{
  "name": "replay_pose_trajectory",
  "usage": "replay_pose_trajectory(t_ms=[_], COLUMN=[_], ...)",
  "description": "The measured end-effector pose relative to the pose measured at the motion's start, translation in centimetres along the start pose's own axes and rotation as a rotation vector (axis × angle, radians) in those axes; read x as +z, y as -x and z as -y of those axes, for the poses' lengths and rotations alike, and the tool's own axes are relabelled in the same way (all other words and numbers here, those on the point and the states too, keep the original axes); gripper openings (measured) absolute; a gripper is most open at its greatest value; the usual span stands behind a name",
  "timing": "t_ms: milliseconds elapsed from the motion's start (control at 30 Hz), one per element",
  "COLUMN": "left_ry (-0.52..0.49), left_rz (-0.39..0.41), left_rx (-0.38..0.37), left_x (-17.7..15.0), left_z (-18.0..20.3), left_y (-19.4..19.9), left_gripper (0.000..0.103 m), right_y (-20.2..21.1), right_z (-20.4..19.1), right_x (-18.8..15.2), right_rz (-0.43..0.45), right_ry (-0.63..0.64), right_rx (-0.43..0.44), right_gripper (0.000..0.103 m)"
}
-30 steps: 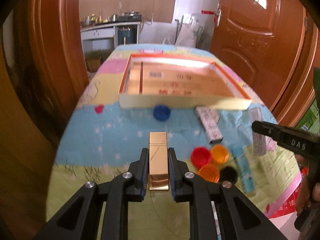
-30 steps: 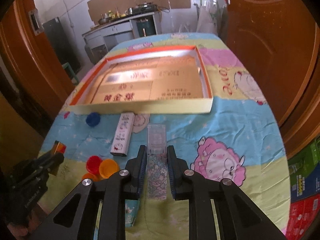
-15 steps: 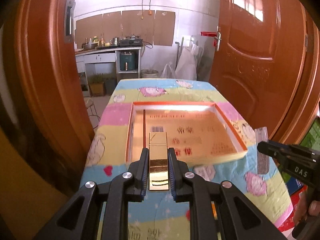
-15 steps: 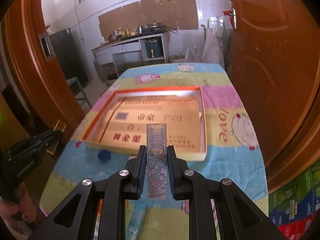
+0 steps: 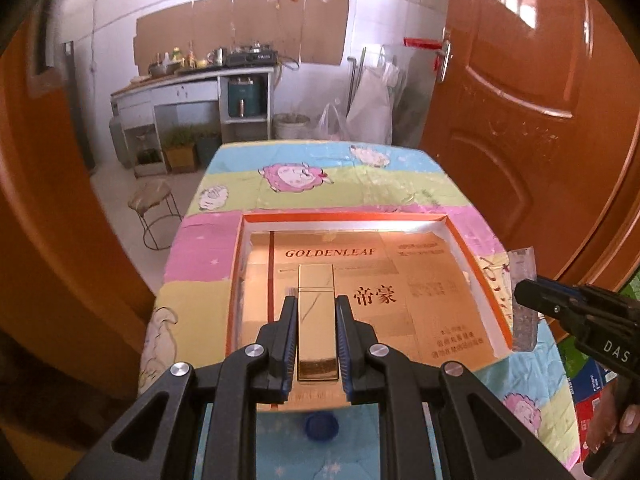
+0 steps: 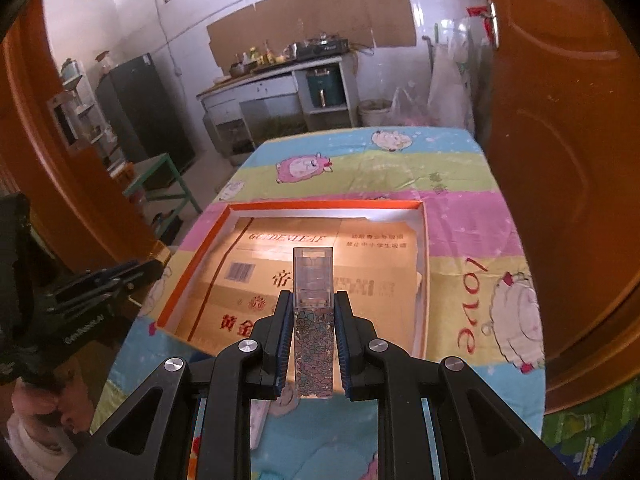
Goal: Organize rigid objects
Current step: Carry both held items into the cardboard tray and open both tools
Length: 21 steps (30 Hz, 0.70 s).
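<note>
Table under a cartoon-sheep cloth banded blue, yellow-green and pink. Orange-rimmed shallow cardboard tray lies flat on it, mid-table, lined with gold printed card. Blue bottle cap rests on the cloth just beside the tray's near wall. White flat box, partly hidden, lies nearer the front edge.

White walls, wooden door, kitchen counter.

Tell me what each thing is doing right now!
Left hand-held gripper: shut on the shiny gold rectangular case, held in the air.
Right hand-held gripper: shut on the flowery rectangular case with a clear cap, held in the air.
Shallow orange-rimmed cardboard tray: open, lined with flattened cartons.
Blue plastic bottle cap: lying on the tablecloth.
</note>
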State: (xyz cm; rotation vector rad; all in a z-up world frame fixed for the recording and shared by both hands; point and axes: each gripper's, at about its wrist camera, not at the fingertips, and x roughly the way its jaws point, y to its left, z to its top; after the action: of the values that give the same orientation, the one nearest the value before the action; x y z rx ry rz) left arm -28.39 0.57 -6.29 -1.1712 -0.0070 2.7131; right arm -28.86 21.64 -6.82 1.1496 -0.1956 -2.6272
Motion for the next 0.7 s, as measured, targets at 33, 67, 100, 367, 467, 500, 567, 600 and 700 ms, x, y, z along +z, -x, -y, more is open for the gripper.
replay_pose_trajectory(t_ms=[33,67,100,367,467,500,567,600,700], left_ry=[-0.003,-0.008,-0.014,-0.011,-0.011,-0.009,-0.004,-0.003,-0.004], left_rz=[-0.013,-0.024,-0.036,-0.12,-0.144,-0.151,-0.163,-0.167,-0.17], left_rx=[0.002,0.004,0.007,0.007,0.008,0.008,0.003,0.001,0.002], left_x=[0.3,0.5,0.7,1.6,1.5,1.5,1.4,1.4,1.2], left_z=[0.1,0.3,0.4,0.2,0.1,0.0,-0.2,-0.3,-0.5], left_y=[-1.0,-1.7,-2.5,-8.0,-9.3,-9.7,-10.5,-10.8,-11.5], left_gripper=[0.018,0.018,0.018,0.018,0.018,0.018,0.018,0.018,0.018], right_y=[-0.7,-1.5,-2.3,-7.7,-9.4,-10.0,-11.1,-11.5,-12.4], right_z=[0.2,0.5,0.6,1.4,1.6,1.7,2.0,2.0,2.2], right_x=[0.3,0.6,0.8,2.1,2.4,2.4,2.4,2.4,2.4], right_rz=[-0.011,-0.026,-0.041,-0.137,-0.166,-0.176,-0.195,-0.199,-0.21], right_ry=[-0.002,-0.003,-0.005,-0.011,-0.012,-0.016,-0.024,-0.025,-0.035], right_rx=[0.002,0.003,0.002,0.008,0.004,0.002,-0.004,-0.005,-0.002], right_gripper=[0.02,0.02,0.02,0.02,0.02,0.02,0.02,0.02,0.02])
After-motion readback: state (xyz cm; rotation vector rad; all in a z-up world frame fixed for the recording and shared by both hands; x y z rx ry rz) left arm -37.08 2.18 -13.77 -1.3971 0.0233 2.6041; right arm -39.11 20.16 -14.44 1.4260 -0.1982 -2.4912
